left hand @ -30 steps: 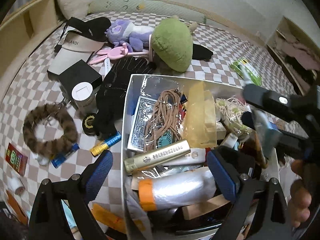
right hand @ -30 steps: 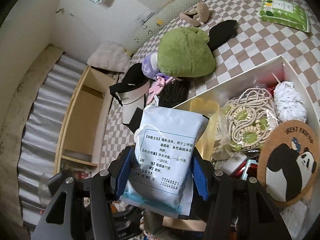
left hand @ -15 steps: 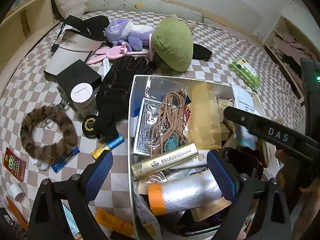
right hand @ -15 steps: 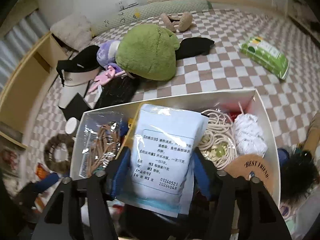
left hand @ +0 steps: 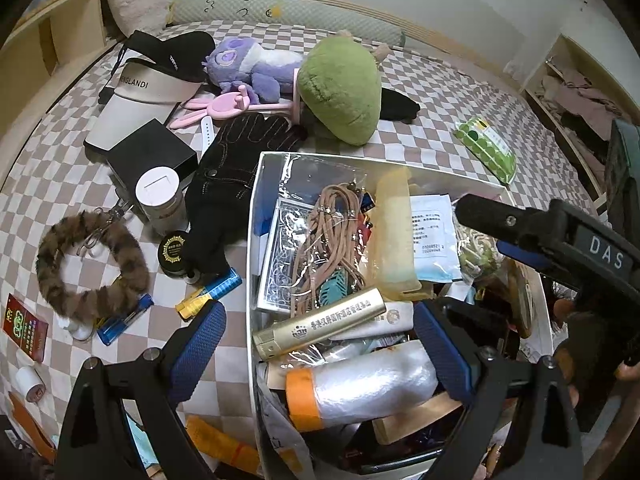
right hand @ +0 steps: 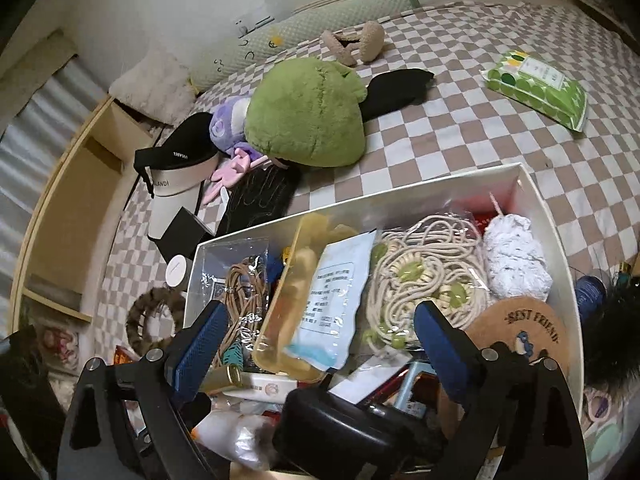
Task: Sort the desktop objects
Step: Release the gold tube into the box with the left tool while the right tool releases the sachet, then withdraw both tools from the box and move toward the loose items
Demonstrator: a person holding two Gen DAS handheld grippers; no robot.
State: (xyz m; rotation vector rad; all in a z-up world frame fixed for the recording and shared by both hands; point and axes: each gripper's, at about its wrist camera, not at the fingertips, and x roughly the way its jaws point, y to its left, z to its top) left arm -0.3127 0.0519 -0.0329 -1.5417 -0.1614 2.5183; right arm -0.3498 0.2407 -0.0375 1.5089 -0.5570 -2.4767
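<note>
A white storage box [left hand: 256, 216] [right hand: 552, 216] on the checkered bed is crammed with small items. A pale blue printed sachet [right hand: 336, 288] [left hand: 432, 232] lies flat inside it, on a yellow pouch [right hand: 292, 300] and beside a bag of beaded cord [right hand: 424, 276]. My right gripper [right hand: 320, 344] hovers open just above the sachet, holding nothing; its black body [left hand: 560, 240] crosses the box's right side in the left wrist view. My left gripper [left hand: 320, 344] stands open and empty over the box's near-left wall, above a gold tube [left hand: 320, 324] and a wrapped roll [left hand: 368, 384].
Loose on the bed left of the box: black glove [left hand: 228, 184], white-lidded jar [left hand: 160, 200], furry ring [left hand: 88, 268], blue-yellow tube [left hand: 208, 292], black box [left hand: 152, 156], visor cap [left hand: 140, 92]. Green plush [left hand: 340, 88], purple plush [left hand: 248, 64] and a green wipes pack [right hand: 536, 88] lie farther back.
The right gripper carried the blue sachet down over the box, opened and let it go; the sachet now lies in the box. The left gripper stayed open, nearly still.
</note>
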